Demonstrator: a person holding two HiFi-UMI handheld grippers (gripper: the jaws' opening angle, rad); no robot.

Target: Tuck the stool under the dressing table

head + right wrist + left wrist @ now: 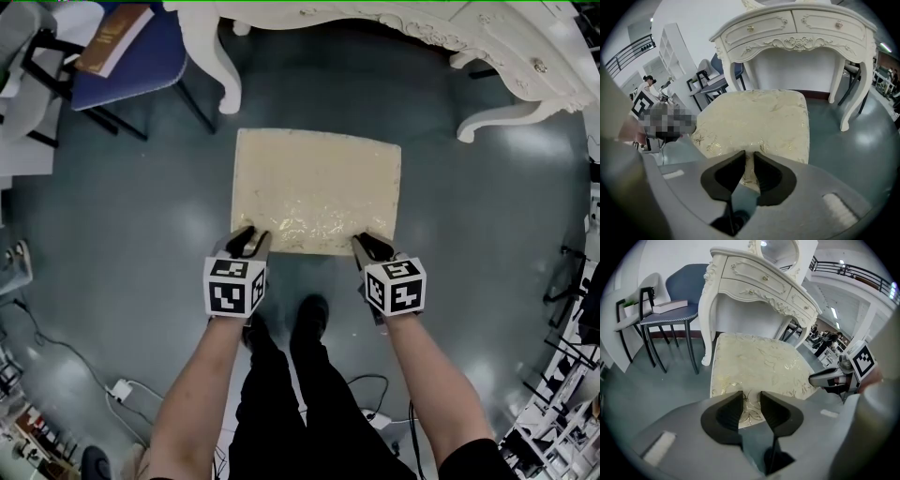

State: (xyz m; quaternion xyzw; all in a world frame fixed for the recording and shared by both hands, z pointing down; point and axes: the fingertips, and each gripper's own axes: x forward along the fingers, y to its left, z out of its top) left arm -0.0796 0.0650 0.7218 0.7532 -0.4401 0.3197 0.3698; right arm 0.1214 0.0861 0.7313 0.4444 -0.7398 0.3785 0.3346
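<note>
On grey floor (pixel 141 216), the stool (pixel 317 187) stands just short of the dressing table (pixel 487 37), not under it. Left gripper (pixel 248 242) and right gripper (pixel 373 247) meet its near edge, jaws slightly apart, clamping nothing. Only the gripper views show the table's drawers (pixel 783 26); a chair (pixel 682 287) stands beside it.

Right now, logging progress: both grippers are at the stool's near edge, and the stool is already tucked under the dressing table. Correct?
No. The left gripper and right gripper are at the stool's near edge, but the head view shows it in front of the dressing table, not under it.
</note>
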